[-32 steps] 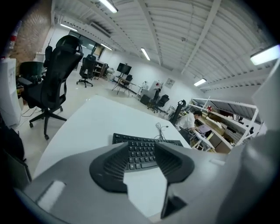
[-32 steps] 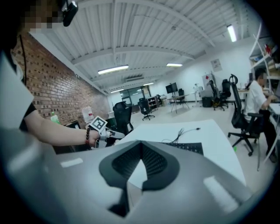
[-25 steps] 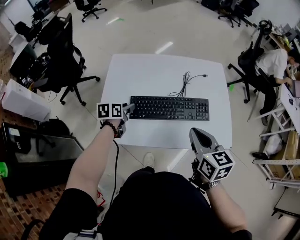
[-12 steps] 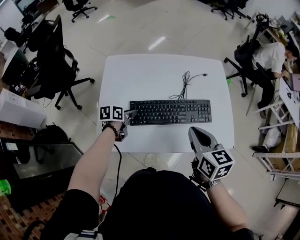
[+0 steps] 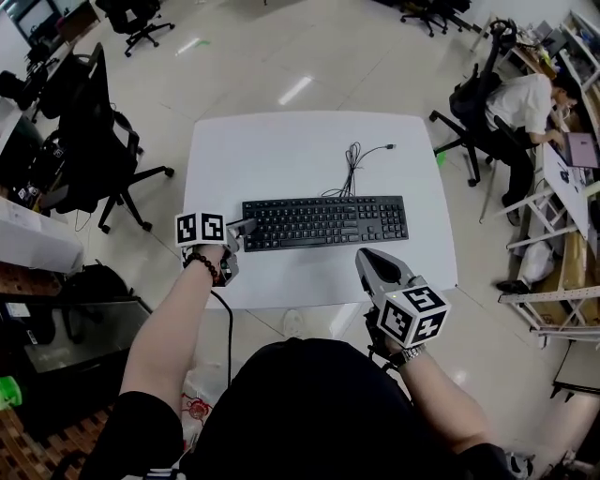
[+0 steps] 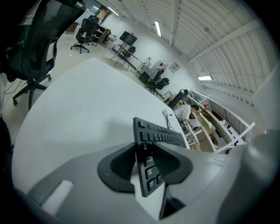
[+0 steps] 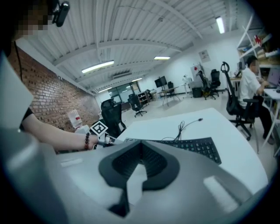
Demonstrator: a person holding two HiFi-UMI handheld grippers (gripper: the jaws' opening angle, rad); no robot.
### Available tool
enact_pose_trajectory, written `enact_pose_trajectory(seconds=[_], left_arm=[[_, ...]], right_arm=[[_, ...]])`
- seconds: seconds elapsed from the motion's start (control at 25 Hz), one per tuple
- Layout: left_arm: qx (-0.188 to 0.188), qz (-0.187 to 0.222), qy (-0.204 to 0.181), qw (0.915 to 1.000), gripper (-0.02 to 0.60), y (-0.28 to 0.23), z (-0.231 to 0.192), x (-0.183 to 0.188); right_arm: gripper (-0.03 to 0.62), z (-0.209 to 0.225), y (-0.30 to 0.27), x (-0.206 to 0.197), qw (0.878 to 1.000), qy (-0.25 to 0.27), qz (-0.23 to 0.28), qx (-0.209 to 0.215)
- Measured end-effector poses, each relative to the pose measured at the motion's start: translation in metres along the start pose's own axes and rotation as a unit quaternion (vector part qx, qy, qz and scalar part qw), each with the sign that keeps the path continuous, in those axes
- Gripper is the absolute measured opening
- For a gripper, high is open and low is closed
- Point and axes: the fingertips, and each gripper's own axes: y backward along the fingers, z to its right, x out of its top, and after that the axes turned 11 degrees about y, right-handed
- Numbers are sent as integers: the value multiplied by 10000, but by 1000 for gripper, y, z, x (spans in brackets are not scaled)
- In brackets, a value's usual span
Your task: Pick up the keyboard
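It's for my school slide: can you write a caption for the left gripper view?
Left gripper jaws closing on the end of the black keyboard on the white table.

White counter [image 5: 281, 150] mid-room on pale glossy floor [image 5: 309, 56]. Black office chair [image 5: 89, 131] just left of counter. Person [image 5: 525, 103] seated far right, facing laptop [image 5: 581, 148]. More chairs [image 5: 141, 14] at far end. White box [image 5: 33, 239] at left edge. Brick wall [image 7: 52, 100], strip lights [image 7: 98, 66] overhead.

The keyboard [image 6: 160, 136]'s near end vanished between the left gripper [image 6: 142, 147]'s closing fingers [image 6: 117, 168]! The right gripper [image 7: 140, 145], pinched shut, blocked the keyboard's left end in its own view. Its lettering was too small to read.
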Motion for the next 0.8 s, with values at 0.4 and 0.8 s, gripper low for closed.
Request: enact_pose_trajectory(seconds=[0.4, 0.8], left_arm=[[-41, 135, -43, 9999, 104, 26, 37, 11], [-8, 167, -160, 9997, 101, 39, 58, 18]], right_arm=[[96, 14, -22, -33, 9937, -1078, -220, 205], [216, 46, -55, -87, 9455, -3247, -136, 185]])
